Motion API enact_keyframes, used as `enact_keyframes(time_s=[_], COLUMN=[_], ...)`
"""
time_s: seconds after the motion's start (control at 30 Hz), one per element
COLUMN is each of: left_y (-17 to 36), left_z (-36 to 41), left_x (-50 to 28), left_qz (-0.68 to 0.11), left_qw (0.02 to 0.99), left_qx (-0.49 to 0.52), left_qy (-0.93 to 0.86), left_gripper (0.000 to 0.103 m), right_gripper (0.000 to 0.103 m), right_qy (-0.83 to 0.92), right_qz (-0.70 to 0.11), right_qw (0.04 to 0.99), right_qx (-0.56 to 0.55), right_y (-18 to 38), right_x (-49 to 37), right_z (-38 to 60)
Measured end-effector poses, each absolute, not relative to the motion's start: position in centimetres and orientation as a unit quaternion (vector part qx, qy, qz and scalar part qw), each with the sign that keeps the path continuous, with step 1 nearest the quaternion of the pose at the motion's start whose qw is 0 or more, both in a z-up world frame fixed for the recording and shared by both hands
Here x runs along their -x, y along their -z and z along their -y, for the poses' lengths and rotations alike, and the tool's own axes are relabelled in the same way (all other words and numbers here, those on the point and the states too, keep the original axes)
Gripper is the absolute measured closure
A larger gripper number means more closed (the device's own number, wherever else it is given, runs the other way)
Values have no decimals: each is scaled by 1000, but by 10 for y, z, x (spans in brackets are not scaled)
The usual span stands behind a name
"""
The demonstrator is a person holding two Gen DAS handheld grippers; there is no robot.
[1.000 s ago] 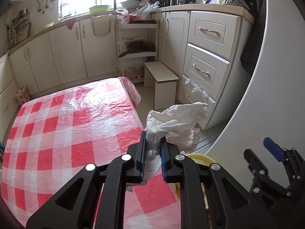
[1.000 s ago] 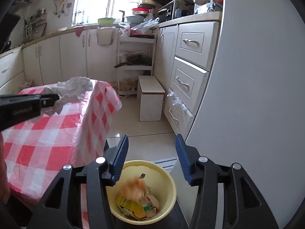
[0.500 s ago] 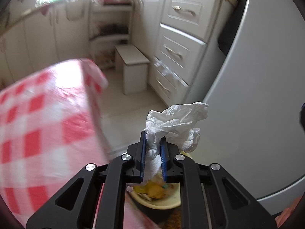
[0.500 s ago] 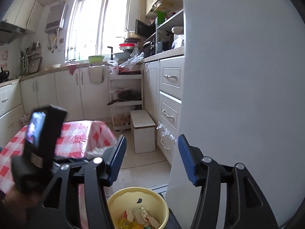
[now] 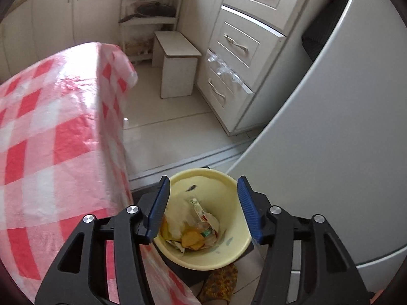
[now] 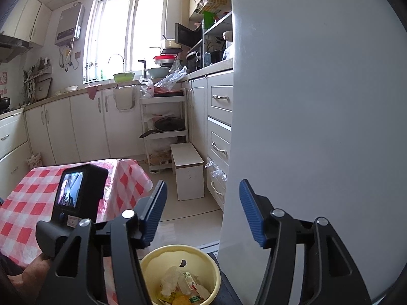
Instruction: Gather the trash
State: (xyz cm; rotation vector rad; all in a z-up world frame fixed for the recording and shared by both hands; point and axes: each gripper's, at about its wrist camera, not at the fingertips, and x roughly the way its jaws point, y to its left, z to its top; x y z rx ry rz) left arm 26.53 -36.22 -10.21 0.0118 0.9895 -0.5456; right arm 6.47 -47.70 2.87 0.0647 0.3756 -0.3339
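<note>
A pale yellow trash bin (image 5: 229, 231) stands on the floor between the table and the fridge. It holds wrappers, orange peel and a crumpled white tissue (image 5: 179, 218). My left gripper (image 5: 202, 206) hangs open and empty right above the bin's mouth. In the right wrist view the bin (image 6: 162, 259) sits at the bottom with the tissue (image 6: 169, 280) inside. My right gripper (image 6: 203, 211) is open and empty above and behind the bin. The left gripper's camera body (image 6: 76, 198) shows at the left of that view.
A table with a red and white checked cloth (image 5: 51, 139) is at the left. A white fridge (image 5: 343, 127) stands close on the right. A small white stool (image 5: 178, 63), drawers (image 5: 241, 45) and a pan rack (image 6: 165, 127) lie ahead across the tiled floor.
My left gripper swung from over the table to above the bin, opened, and the white tissue dropped into the bin. My right gripper rose and stayed open.
</note>
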Motion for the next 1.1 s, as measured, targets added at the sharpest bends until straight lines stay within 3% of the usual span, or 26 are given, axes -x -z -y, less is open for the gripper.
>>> enact_keyframes(time_s=[0.2, 0.4, 0.77, 1.1], left_y=[68, 30, -28, -53], left_z=[336, 298, 233, 154], left_x=[-258, -244, -176, -99], left_qz=[-415, -365, -291, -263], left_qw=[885, 915, 942, 952], left_qx=[-8, -2, -45, -56], left_qy=[210, 173, 163, 148], left_gripper=[32, 25, 8, 8], right_gripper=[26, 10, 7, 7], right_qy=[161, 160, 133, 121], right_qz=[-199, -189, -139, -141], right_qw=[967, 968, 981, 981], right_qx=[-10, 42, 35, 48], right_y=[-33, -46, -70, -77], right_x=[-75, -73, -29, 26], right_z=[462, 432, 380, 333])
